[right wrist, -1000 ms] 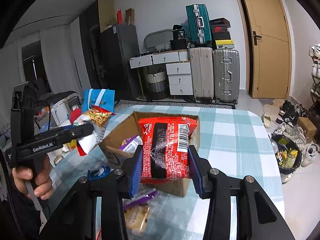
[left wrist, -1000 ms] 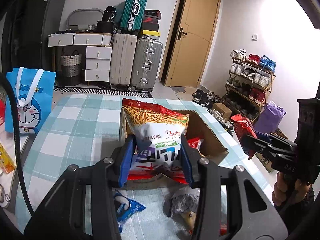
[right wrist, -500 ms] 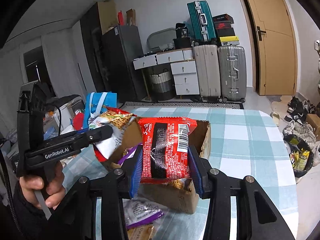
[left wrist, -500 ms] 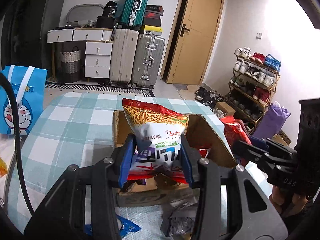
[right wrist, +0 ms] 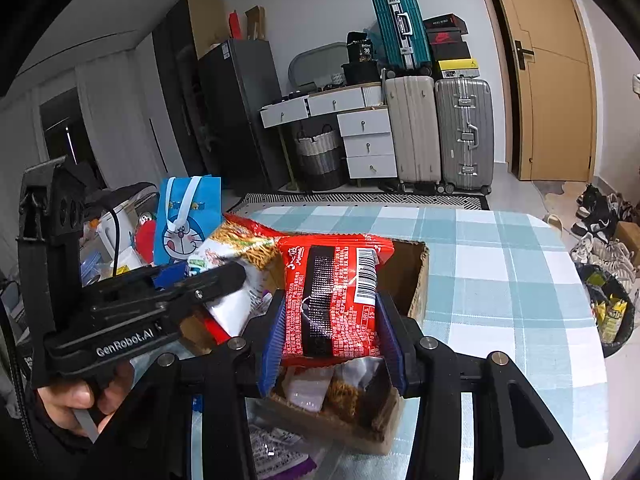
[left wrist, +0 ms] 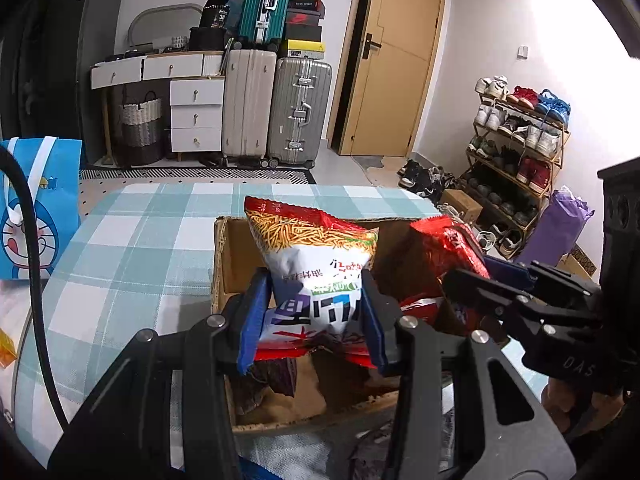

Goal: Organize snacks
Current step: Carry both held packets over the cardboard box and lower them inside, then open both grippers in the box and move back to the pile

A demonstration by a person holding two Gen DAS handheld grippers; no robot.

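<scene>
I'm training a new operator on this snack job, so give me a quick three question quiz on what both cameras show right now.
1. True or false: the left gripper is shut on the noodle-stick bag.
2. Multiple choice: what does the right gripper hold? A) a purple pouch B) the red packet C) nothing
3. Fill the blank: both held snacks hang over the open cardboard ____.

Key
1. True; its fingers press the bag from both sides.
2. B
3. box
</scene>
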